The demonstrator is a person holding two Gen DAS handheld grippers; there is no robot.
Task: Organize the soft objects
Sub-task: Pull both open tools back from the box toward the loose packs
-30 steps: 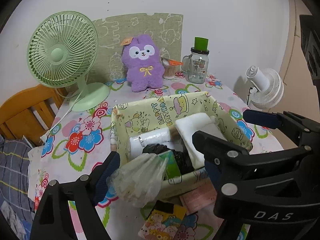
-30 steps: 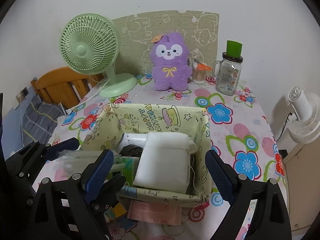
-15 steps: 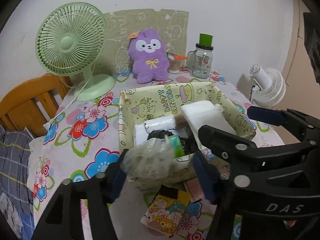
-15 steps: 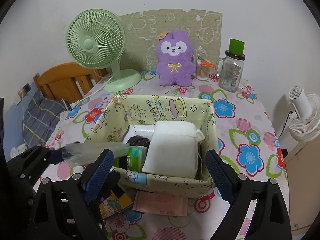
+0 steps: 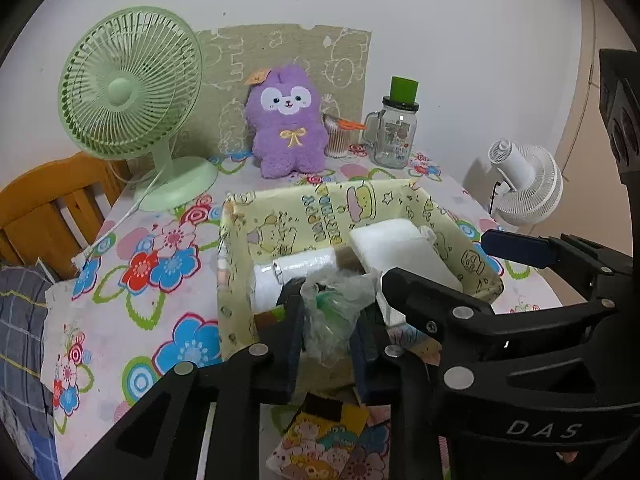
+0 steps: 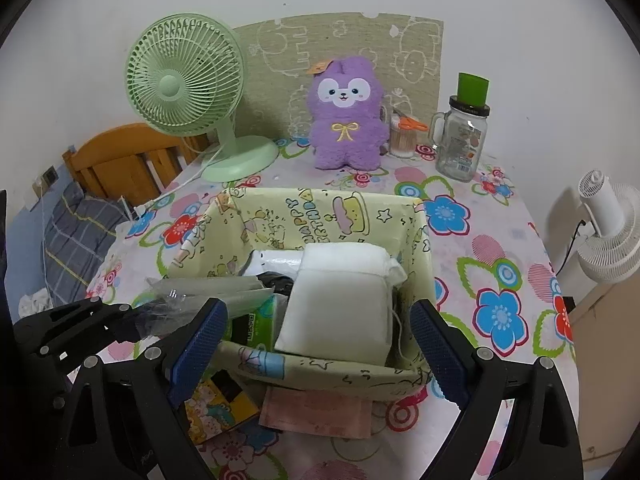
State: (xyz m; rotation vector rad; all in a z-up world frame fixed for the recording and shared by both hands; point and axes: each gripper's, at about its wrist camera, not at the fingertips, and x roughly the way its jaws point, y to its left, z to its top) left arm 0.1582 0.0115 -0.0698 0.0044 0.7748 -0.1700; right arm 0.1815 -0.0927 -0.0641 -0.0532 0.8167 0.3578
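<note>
My left gripper (image 5: 328, 344) is shut on a crumpled clear plastic bag (image 5: 334, 312) and holds it over the near left corner of the yellow cartoon-print fabric basket (image 5: 320, 216). The bag also shows in the right wrist view (image 6: 200, 300). The basket (image 6: 420, 272) holds a white padded pack (image 6: 340, 296), a white roll (image 5: 296, 268), a green tissue pack (image 6: 256, 320) and something black. My right gripper (image 6: 316, 348) is open and empty, just before the basket's near wall. A purple plush (image 6: 346, 116) stands at the back.
A green desk fan (image 6: 188, 88) stands back left, a glass mug jar with green lid (image 6: 464, 136) and a toothpick cup back right. A cartoon card (image 6: 220, 404) and a pink packet (image 6: 316, 412) lie before the basket. A wooden chair (image 6: 116, 160) is left, a white fan (image 6: 608, 232) right.
My left gripper has closed on the plastic bag and drawn back and up with it. Both grippers have pulled back a little from the basket. The right gripper stays open.
</note>
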